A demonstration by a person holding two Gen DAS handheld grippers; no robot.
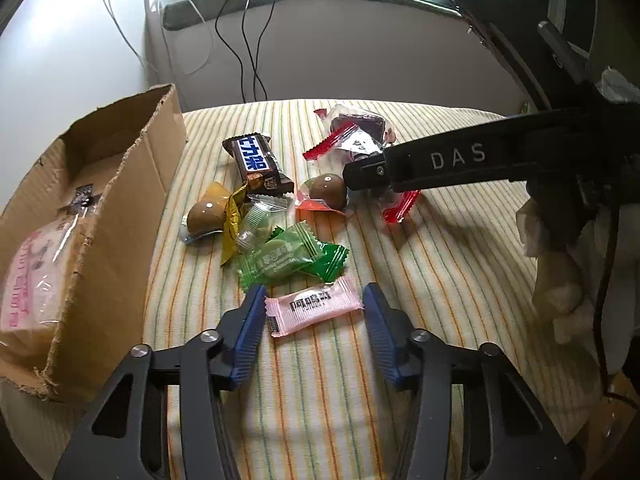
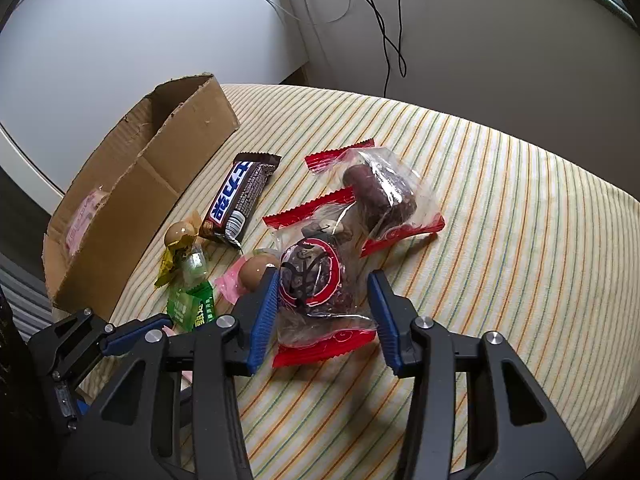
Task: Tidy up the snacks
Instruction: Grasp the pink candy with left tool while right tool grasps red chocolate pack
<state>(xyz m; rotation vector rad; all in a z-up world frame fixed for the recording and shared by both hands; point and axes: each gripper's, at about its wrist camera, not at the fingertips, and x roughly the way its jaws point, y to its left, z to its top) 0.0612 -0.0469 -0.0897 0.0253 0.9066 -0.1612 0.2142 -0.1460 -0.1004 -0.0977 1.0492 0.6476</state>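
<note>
Snacks lie on a striped cloth. My left gripper is open, its blue fingers on either side of a pink wrapped snack. Beyond it lie green candies, a brown chocolate bar and two brown round snacks. My right gripper is open around a clear red-edged packet with a dark round snack. A second red-edged packet lies behind it. The right gripper shows in the left wrist view over the red packets.
An open cardboard box stands at the left edge of the cloth with a pink packet inside; it also shows in the right wrist view. Black cables hang at the wall behind. The cloth's right side is bare.
</note>
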